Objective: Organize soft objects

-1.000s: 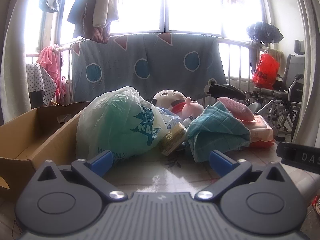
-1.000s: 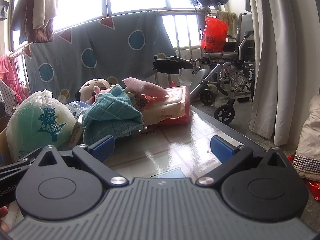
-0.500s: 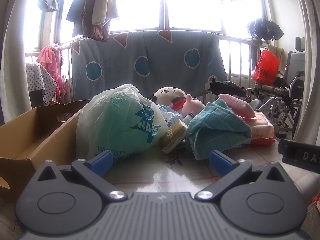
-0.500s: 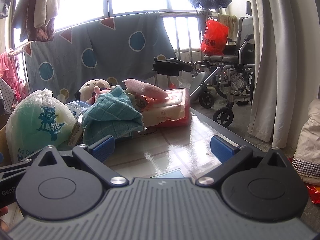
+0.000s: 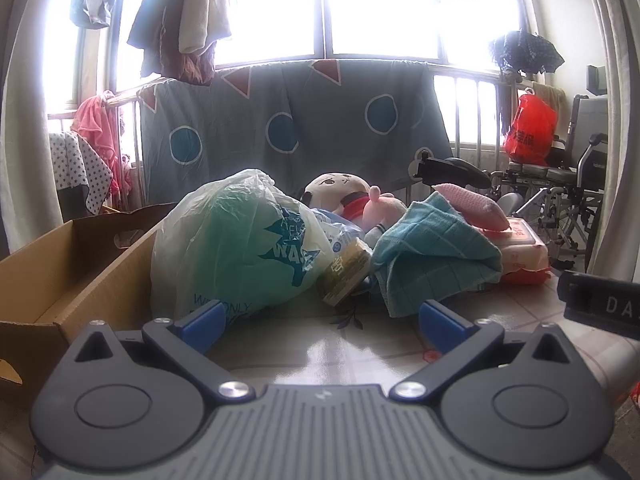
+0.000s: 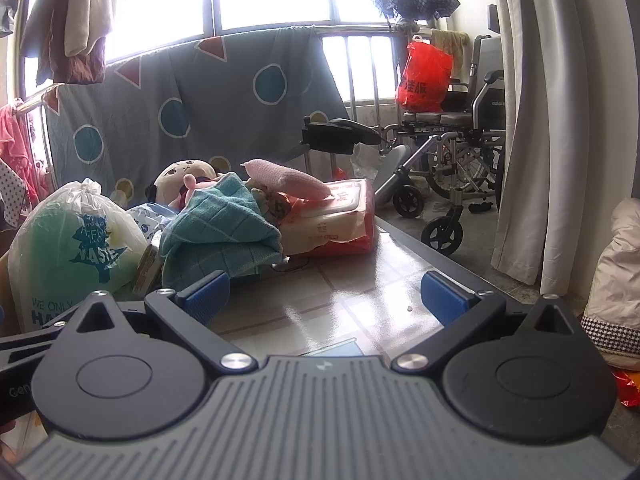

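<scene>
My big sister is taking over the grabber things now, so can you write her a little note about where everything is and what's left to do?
Left gripper: jaws open, holding nothing, aimed at the pile.
Right gripper: jaws open, holding nothing, over bare table.
The pile on the table: tied plastic bag, teal towel, plush doll, pink pouch on the wipes pack.
Cardboard box, left of the bag, shows nothing inside in its visible part.
Done: nothing sorted yet. Left: every soft thing; the box is probably where they go.
</scene>
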A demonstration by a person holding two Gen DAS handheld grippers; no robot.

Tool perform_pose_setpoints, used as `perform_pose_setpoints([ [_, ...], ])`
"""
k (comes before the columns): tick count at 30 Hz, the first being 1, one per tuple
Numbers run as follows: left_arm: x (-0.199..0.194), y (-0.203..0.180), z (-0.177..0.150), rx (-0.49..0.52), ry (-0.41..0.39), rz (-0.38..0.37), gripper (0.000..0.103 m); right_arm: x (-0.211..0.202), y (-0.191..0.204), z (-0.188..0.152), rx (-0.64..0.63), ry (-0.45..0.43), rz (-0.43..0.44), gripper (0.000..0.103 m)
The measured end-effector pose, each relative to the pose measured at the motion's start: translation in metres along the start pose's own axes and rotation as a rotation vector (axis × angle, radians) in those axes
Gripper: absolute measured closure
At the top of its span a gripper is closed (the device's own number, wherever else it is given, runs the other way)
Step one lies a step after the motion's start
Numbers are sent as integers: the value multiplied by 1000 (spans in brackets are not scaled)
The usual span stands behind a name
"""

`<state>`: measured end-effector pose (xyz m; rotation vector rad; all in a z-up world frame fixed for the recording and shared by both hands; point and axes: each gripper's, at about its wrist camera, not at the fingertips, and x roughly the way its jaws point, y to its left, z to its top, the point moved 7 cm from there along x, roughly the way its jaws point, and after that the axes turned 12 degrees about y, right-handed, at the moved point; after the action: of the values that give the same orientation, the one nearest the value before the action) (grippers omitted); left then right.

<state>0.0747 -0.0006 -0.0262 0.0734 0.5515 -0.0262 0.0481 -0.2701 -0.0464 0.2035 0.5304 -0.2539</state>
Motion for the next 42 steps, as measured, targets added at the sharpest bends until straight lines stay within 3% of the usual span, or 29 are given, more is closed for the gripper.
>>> perform_pose_setpoints([
  [42, 9, 7, -1, -37, 38, -10, 0, 3, -1, -1, -1, 7, 7, 1],
])
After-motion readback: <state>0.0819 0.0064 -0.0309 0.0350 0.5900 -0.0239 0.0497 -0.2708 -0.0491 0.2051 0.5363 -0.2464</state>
